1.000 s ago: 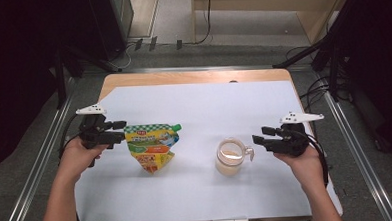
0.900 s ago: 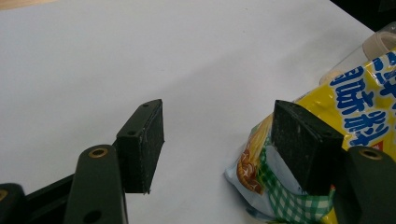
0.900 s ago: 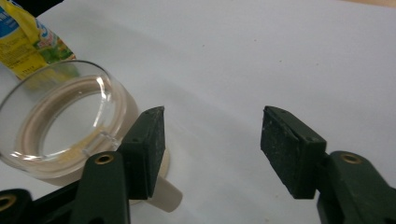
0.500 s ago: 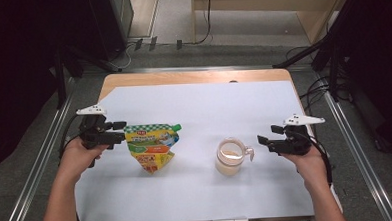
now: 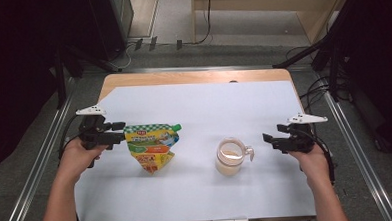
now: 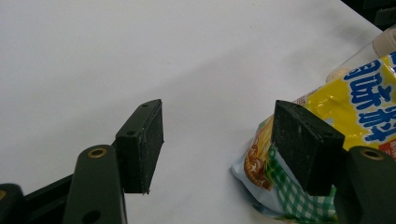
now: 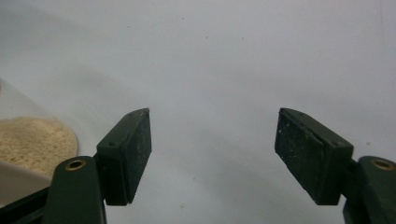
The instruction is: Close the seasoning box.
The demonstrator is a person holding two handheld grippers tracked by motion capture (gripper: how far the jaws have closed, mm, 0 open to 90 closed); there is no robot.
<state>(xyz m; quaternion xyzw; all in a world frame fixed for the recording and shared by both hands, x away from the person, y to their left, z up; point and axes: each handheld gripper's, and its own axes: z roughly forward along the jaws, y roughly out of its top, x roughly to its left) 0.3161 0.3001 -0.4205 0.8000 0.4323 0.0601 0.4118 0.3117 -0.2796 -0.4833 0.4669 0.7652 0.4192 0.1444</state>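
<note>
While the spouted pouch [image 5: 152, 147] stands on the white counter [image 5: 204, 105] just beside the left tool [image 5: 121, 134], its printed face shows a green-checked top band, a yellow middle and orange lower corner, with a green cap at its upper right. From the left gripper view the pouch [image 6: 327, 140] reveals blue lettering on yellow and a food picture by its crumpled bottom edge; one pad hides part of it, the jaws stand apart and nothing lies between them. To the pouch's right sits a clear measuring cup [image 5: 231, 156] with a pale powder inside, its handle turned toward the right tool [image 5: 268, 141], which stays near but apart. In the right gripper view the powder [image 7: 28, 142] looks tan and grainy; those jaws, just opened wider, gape over bare counter.
</note>
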